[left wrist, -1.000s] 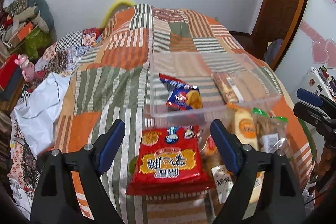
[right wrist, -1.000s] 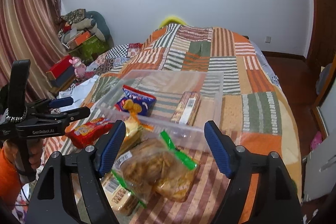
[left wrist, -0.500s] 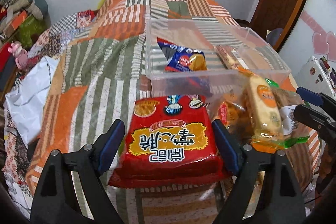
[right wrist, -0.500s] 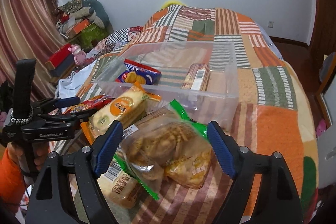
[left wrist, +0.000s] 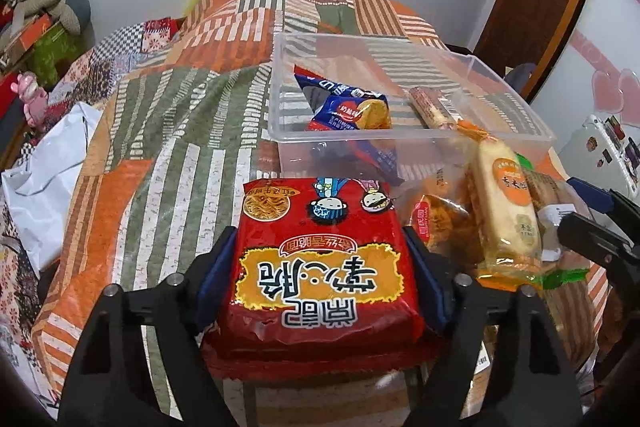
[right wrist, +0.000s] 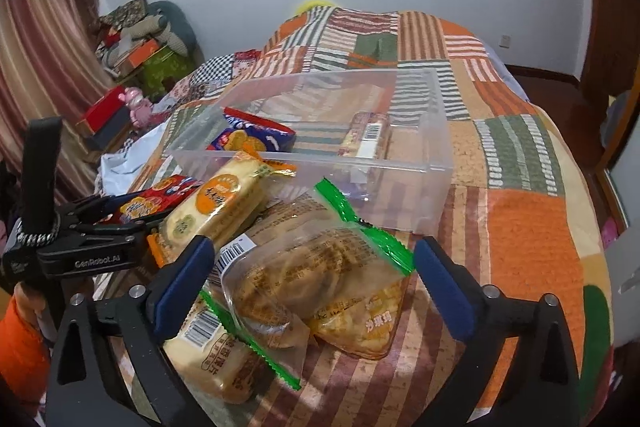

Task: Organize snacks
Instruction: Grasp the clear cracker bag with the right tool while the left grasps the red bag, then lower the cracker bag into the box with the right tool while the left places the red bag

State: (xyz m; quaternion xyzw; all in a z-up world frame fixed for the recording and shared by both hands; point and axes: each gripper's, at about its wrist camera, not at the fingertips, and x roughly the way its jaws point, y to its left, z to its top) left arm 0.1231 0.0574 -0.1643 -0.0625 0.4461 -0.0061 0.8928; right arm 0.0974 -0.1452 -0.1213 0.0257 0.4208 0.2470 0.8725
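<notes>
Left claw (left wrist: 320, 267) closing; right claw (right wrist: 308, 287) opening.

We see a bed under a patchwork quilt (right wrist: 532, 227) of orange, green and striped squares, and our landmark on it is a clear plastic bin (right wrist: 434, 187) set directly on the quilt. Just in front of the bin lie a red noodle packet (left wrist: 320, 259), a yellow biscuit pack (right wrist: 224, 199) and green-edged clear bags of pastries (right wrist: 320, 267), heaped together and touching. Off to the bin's left a white plastic bag (left wrist: 44, 167) rests at the quilt's edge.
</notes>
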